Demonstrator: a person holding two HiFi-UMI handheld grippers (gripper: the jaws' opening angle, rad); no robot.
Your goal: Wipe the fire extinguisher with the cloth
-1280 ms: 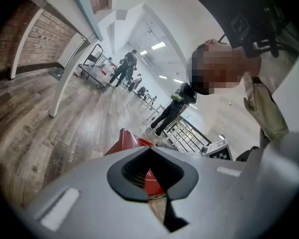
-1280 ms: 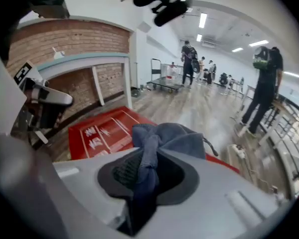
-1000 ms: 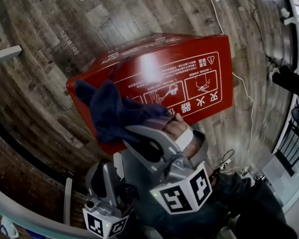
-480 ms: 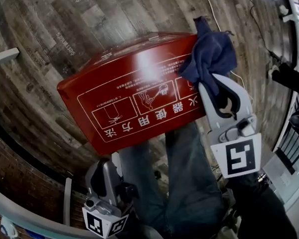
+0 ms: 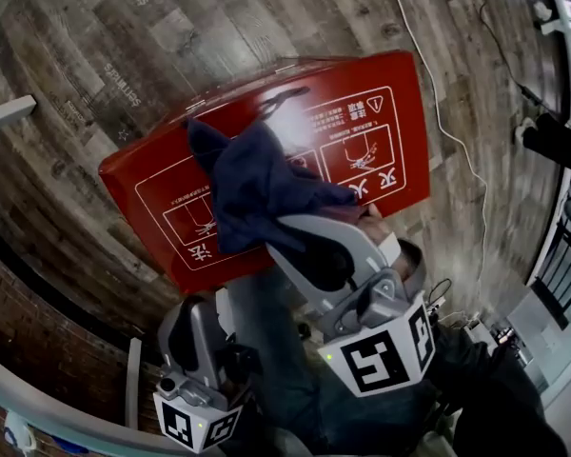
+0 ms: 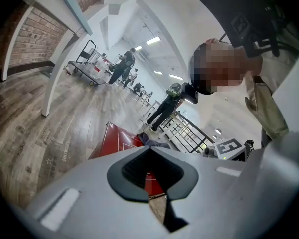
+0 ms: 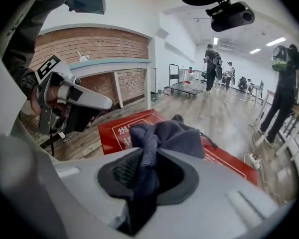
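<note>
A red fire extinguisher box [image 5: 362, 150] with white printed pictures lies flat on the wooden floor. My right gripper [image 5: 290, 231] is shut on a dark blue cloth [image 5: 257, 184], which is bunched on the left-middle of the box's top face. In the right gripper view the cloth [image 7: 164, 136] rises out of the jaws over the box [image 7: 122, 131]. My left gripper [image 5: 190, 317] hangs low at the bottom left, apart from the box, jaws shut with nothing between them. The left gripper view looks past that gripper [image 6: 152, 171] at the box's corner [image 6: 114, 138].
A white cable [image 5: 438, 93] runs over the floor right of the box. A brick wall base [image 5: 29, 350] and a white post [image 5: 5, 112] are at the left, a black railing [image 5: 561, 255] at the right. People and a cart [image 7: 189, 88] stand far off.
The right gripper swept the cloth from the box's left side to its upper right corner, then back to the left-middle. The left gripper has stayed put.
</note>
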